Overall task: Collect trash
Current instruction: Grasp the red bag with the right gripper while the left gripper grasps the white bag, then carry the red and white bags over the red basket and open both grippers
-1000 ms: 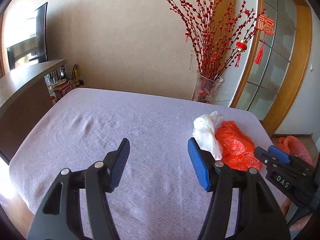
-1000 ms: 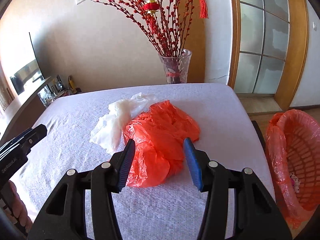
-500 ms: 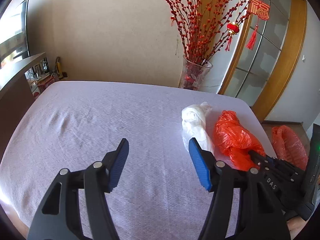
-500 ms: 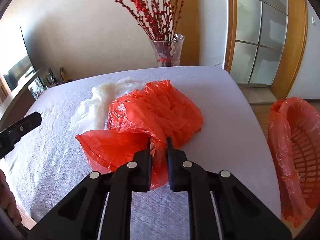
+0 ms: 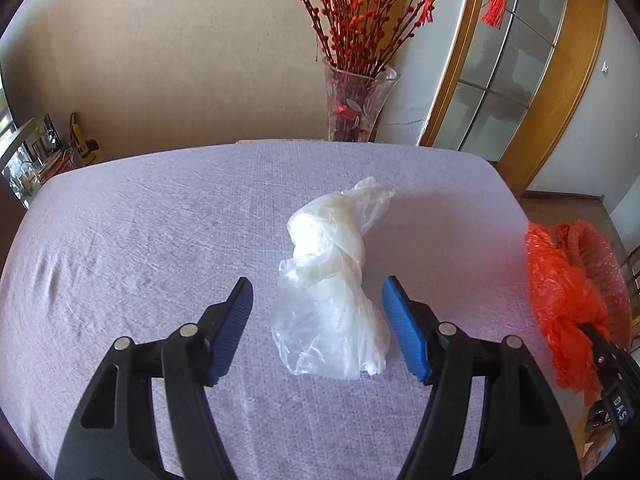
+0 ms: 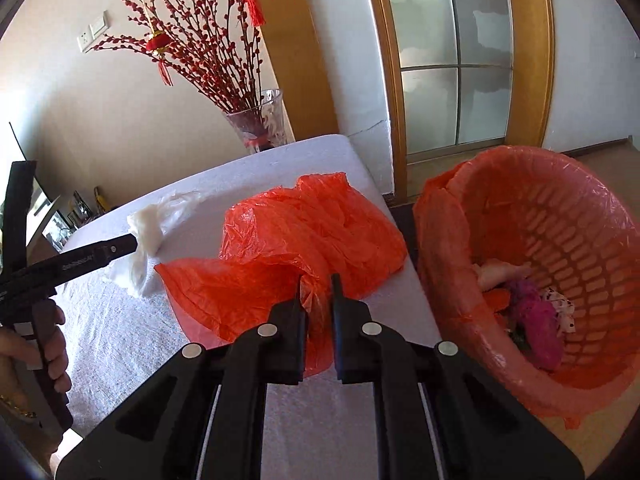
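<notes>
A crumpled white plastic bag [image 5: 332, 280] lies on the table's grey cloth [image 5: 140, 248]. My left gripper [image 5: 318, 320] is open, with a jaw on each side of the bag's near end. My right gripper [image 6: 316, 300] is shut on an orange plastic bag [image 6: 304, 236] and holds it at the table's right edge; the bag also shows in the left wrist view [image 5: 564, 300]. An orange basket [image 6: 560, 264] lined with an orange bag stands on the floor to the right, with some trash inside. The white bag also shows in the right wrist view [image 6: 148, 236].
A glass vase [image 5: 356, 104] with red berry branches stands behind the table's far edge. A wooden-framed glass door [image 6: 452, 60] is at the back right. A low cabinet with small items [image 5: 32, 160] is at the far left.
My right gripper closed on the orange bag and dragged it right, toward the basket. My left gripper moved right and forward, so that it now straddles the white bag.
</notes>
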`<state>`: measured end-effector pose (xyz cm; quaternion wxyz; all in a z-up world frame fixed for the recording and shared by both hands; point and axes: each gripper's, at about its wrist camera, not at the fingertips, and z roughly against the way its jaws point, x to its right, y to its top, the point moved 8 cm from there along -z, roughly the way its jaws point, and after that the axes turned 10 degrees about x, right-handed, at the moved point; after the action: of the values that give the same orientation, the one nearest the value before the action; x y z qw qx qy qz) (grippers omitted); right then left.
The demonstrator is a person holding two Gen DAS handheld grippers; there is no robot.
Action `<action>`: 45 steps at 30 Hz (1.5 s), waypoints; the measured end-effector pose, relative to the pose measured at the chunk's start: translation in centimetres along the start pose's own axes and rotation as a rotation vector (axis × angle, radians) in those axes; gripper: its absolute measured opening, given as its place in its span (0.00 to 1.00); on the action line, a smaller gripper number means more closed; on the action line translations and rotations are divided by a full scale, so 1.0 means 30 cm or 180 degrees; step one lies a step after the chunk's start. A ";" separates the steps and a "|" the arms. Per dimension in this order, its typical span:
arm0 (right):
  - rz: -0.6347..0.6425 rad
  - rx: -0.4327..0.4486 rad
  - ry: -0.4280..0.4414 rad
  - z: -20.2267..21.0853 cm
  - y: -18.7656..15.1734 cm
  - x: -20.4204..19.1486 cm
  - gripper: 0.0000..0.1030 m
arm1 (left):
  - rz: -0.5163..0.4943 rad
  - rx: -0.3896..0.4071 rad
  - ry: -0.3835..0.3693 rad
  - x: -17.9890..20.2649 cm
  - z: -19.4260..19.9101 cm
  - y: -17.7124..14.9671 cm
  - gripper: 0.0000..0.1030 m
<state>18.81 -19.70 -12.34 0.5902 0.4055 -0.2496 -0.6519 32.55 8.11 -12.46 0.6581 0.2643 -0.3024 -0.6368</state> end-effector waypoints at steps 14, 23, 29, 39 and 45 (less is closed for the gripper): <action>-0.0044 0.0069 0.0016 0.042 0.022 0.038 0.10 | -0.0021 -0.0085 -0.0078 0.031 -0.002 -0.034 0.17; -0.0081 0.0209 -0.0023 0.107 0.049 0.082 0.10 | -0.0171 0.0095 -0.0275 0.149 0.154 -0.037 0.17; -0.0069 0.0334 -0.0106 0.164 0.059 0.131 0.07 | -0.0267 0.0151 -0.0443 0.255 0.217 -0.046 0.17; -0.0152 0.0660 -0.0302 0.304 0.123 0.271 0.06 | -0.0431 0.0198 -0.0773 0.474 0.274 -0.057 0.16; -0.0173 0.0811 -0.0515 0.369 0.145 0.367 0.06 | -0.0518 0.0216 -0.1035 0.631 0.312 -0.069 0.16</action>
<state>12.45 -32.88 -5.36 0.4941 0.4299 -0.3660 -0.6612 24.39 -10.54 -6.48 0.5376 0.2034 -0.4038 -0.7117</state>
